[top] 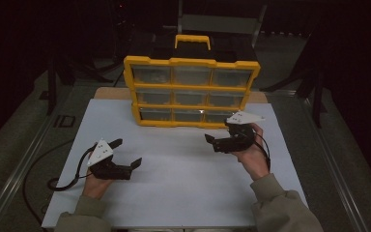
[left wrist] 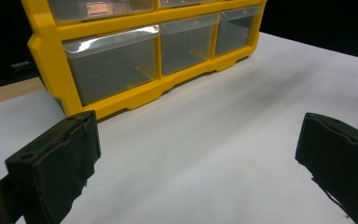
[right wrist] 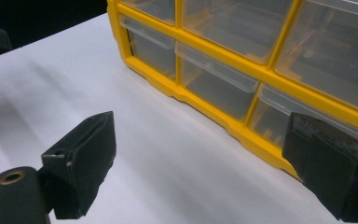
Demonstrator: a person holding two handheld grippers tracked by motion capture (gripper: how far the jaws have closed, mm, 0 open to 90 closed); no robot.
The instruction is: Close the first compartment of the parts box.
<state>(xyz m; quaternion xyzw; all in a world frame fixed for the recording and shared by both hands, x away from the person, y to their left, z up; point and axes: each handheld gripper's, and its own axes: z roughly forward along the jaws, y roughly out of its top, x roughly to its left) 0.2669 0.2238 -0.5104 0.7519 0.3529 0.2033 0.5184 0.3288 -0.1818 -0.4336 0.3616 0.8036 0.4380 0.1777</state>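
Note:
A yellow drawer cabinet (top: 192, 91) with three rows of clear drawers and a black top with a yellow handle stands at the far side of a white board (top: 174, 193). My left gripper (top: 127, 152) is held low over the board's near left, open, with nothing between its jaws. My right gripper (top: 218, 133) hovers just in front of the cabinet's bottom right drawers, also open and empty. In the left gripper view the left gripper (left wrist: 198, 158) points toward the cabinet's (left wrist: 121, 60) bottom row. In the right gripper view the right gripper (right wrist: 205, 163) is close to the cabinet's (right wrist: 242, 70) lower frame.
The white board lies on a wooden tabletop (top: 111, 93) between metal rails (top: 24, 159). A black cable (top: 65, 181) trails from the left gripper off the board's left edge. Dark stands and a chair (top: 217, 21) are behind the cabinet. The drawers look empty.

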